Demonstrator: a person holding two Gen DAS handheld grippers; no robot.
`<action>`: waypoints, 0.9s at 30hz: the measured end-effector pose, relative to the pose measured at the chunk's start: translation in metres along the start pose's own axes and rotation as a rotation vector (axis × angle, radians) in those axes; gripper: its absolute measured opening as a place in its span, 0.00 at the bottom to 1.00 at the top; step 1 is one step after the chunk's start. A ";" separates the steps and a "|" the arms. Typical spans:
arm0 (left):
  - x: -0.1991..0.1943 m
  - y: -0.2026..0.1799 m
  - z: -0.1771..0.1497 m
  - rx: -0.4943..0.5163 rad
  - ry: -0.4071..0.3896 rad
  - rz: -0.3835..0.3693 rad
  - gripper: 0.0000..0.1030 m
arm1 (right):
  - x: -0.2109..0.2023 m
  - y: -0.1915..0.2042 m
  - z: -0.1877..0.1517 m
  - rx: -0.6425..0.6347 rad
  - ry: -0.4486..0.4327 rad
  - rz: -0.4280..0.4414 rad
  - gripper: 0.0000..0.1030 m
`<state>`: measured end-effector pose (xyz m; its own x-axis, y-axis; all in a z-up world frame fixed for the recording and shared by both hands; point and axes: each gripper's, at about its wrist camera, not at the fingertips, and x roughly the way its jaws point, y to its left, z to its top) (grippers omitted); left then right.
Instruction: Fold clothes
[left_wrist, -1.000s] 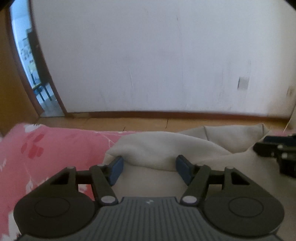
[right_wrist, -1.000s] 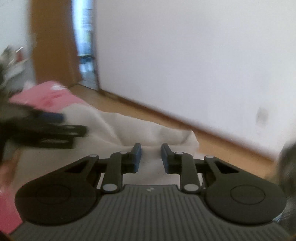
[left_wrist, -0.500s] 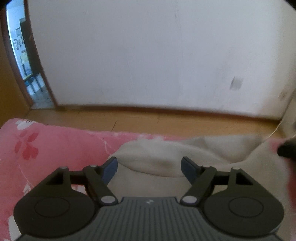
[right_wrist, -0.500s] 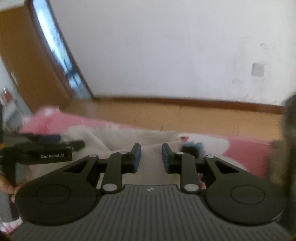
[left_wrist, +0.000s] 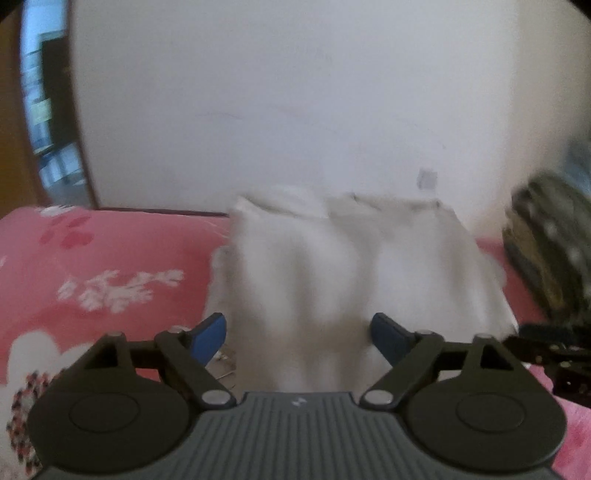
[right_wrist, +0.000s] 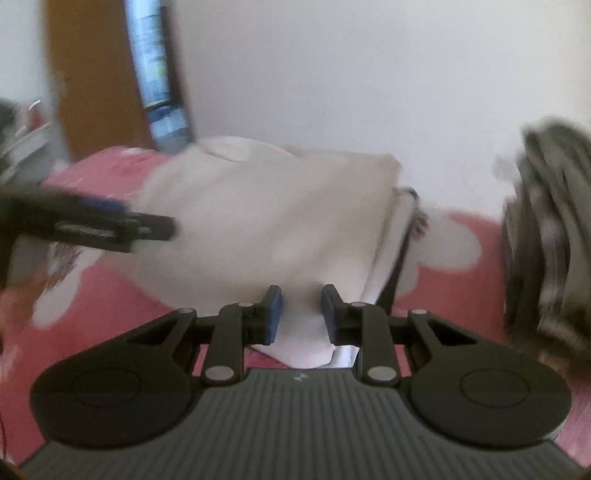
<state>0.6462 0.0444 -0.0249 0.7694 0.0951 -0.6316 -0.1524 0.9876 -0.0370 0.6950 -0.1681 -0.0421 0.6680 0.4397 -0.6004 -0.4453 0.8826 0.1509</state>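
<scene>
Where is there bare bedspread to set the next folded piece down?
Most bare room is the pink floral bedspread left of the cream garment. A narrower strip lies between the garment and the dark olive clothing pile. The middle is crowded: the left gripper, jaws opening, and the right gripper, cloth between its fingers.

A plain white wall (left_wrist: 295, 110) fills most of both views, with a small grey plate (left_wrist: 427, 178) low on it. At the left stands an open doorway (left_wrist: 44, 110) with a brown wooden frame (right_wrist: 96, 74), bright daylight beyond it. A dark skirting strip (left_wrist: 162, 211) runs along the wall's foot. In front lies a bed in a pink flowered cover (left_wrist: 92, 266), blurred throughout
</scene>
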 end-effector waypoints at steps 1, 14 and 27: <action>-0.013 0.004 -0.002 -0.042 -0.009 -0.017 0.84 | -0.011 0.002 0.003 0.036 -0.010 -0.023 0.23; -0.181 0.034 -0.107 -0.230 0.024 -0.008 1.00 | -0.154 0.084 -0.096 0.111 0.078 -0.112 0.54; -0.309 0.021 -0.137 -0.230 0.151 0.143 1.00 | -0.269 0.124 -0.130 0.134 0.122 -0.261 0.84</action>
<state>0.3202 0.0192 0.0641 0.6318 0.1944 -0.7503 -0.4019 0.9099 -0.1026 0.3822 -0.1985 0.0365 0.6691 0.1792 -0.7213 -0.1802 0.9807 0.0764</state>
